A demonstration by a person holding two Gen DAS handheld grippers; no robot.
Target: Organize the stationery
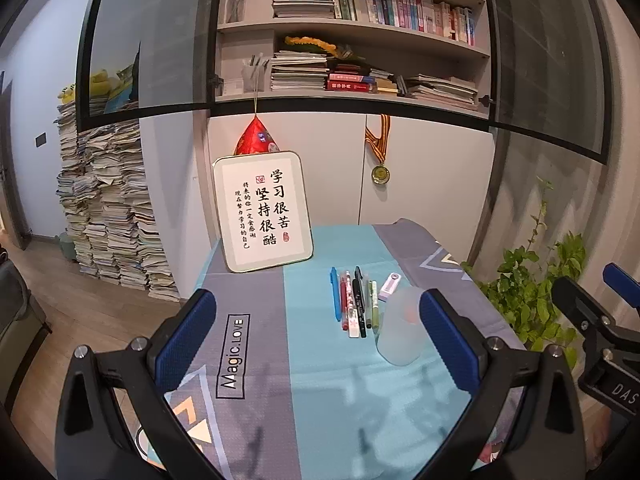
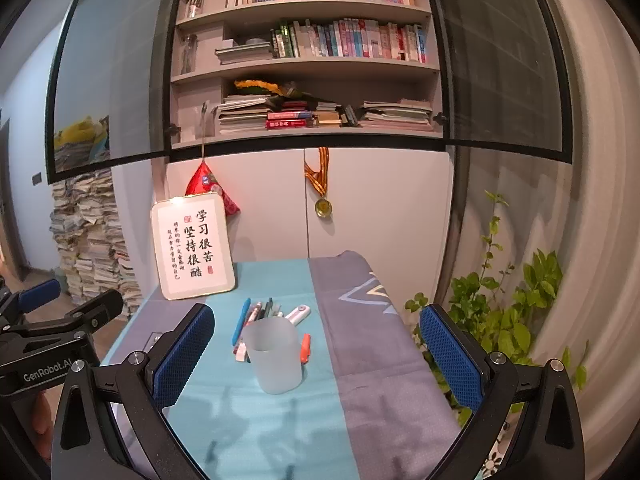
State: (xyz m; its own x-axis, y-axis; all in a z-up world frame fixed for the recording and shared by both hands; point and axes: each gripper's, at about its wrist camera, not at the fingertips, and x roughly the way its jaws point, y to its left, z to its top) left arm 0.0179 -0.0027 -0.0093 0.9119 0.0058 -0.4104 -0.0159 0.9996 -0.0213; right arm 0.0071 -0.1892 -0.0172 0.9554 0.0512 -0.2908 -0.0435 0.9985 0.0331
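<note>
A frosted translucent cup [image 1: 400,326] [image 2: 274,354] stands upright on the table's teal cloth. Behind it lies a row of several pens [image 1: 354,300] [image 2: 256,320], the leftmost a blue pen [image 1: 335,294] [image 2: 241,321]. A white and pink correction tape [image 1: 389,287] [image 2: 299,314] lies at the row's right. An orange-red pen [image 2: 305,348] lies right of the cup. My left gripper [image 1: 318,332] is open and empty, above the table, left of the cup. My right gripper [image 2: 316,350] is open and empty, with the cup ahead between its fingers.
A framed calligraphy board [image 1: 264,212] [image 2: 194,246] leans at the table's back left. A cabinet with a hanging medal [image 1: 380,174] stands behind. A green plant [image 2: 512,312] is at the right edge, stacked papers [image 1: 108,208] on the floor at left.
</note>
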